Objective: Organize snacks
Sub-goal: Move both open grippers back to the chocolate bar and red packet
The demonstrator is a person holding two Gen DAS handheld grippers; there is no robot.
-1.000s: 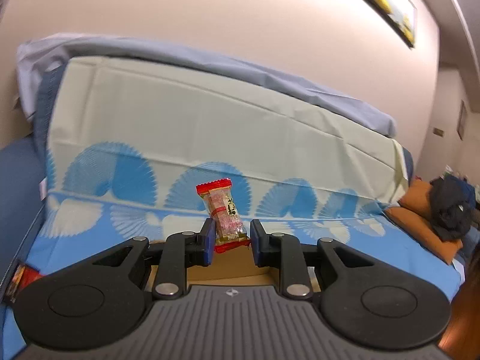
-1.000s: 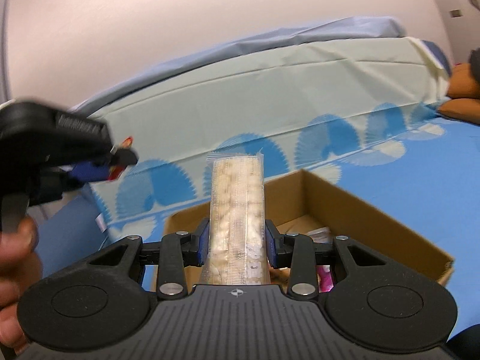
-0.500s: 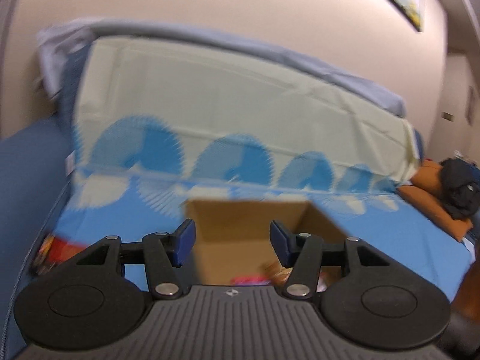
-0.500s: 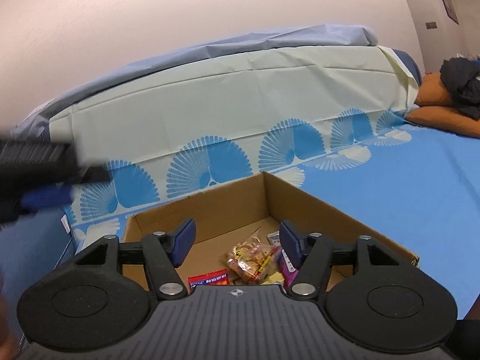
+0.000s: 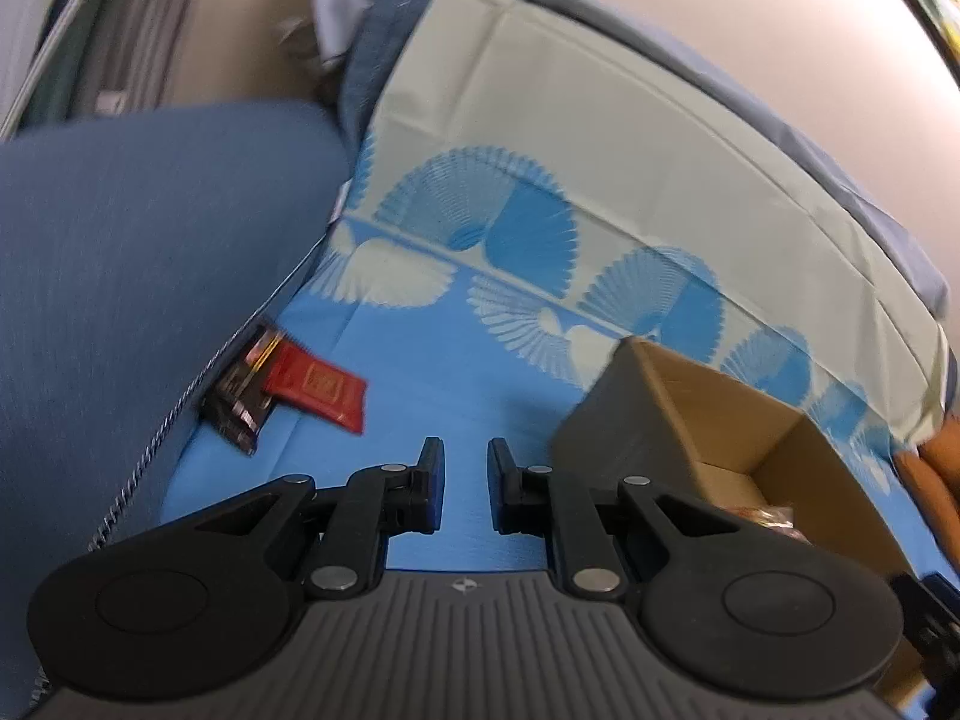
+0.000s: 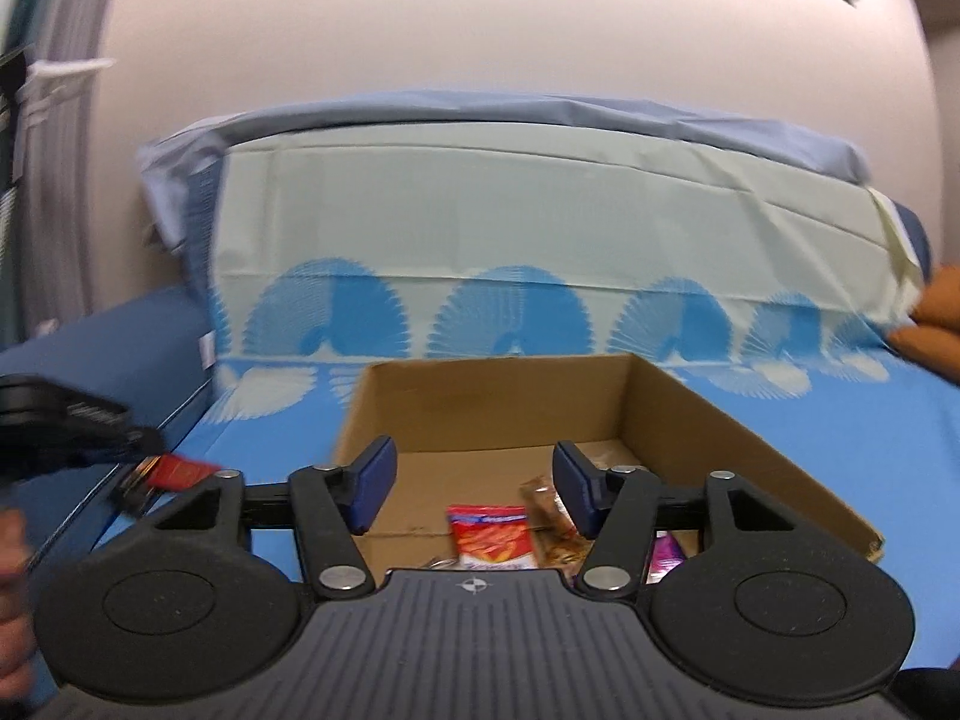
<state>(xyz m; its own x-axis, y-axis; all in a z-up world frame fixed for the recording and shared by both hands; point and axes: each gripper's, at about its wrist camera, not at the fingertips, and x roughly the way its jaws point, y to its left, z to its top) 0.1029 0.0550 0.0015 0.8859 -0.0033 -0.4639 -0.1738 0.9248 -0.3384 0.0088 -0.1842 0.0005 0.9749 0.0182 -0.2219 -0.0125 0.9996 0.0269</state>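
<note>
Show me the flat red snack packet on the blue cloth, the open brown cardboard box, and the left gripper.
Flat red snack packet [image 5: 315, 387], left wrist view, its centre.
Open brown cardboard box [image 6: 498, 396], right wrist view, inner back wall.
Left gripper [image 5: 465, 483], left wrist view, between fingertips.

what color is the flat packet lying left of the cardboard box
Red, with a darker printed panel; clearest in the left wrist view.

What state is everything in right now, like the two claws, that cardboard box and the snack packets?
Left claw: open, empty, over the blue sheet.
Right claw: open wide, empty, above the box.
Brown cardboard box: open-topped, upright, holding several snacks.
Red-and-white snack packet: lying flat inside the box.
Flat red packet: lying on the bed, outside the box.
Dark packet: beside the red one, partly tucked under the blue cushion.
</note>
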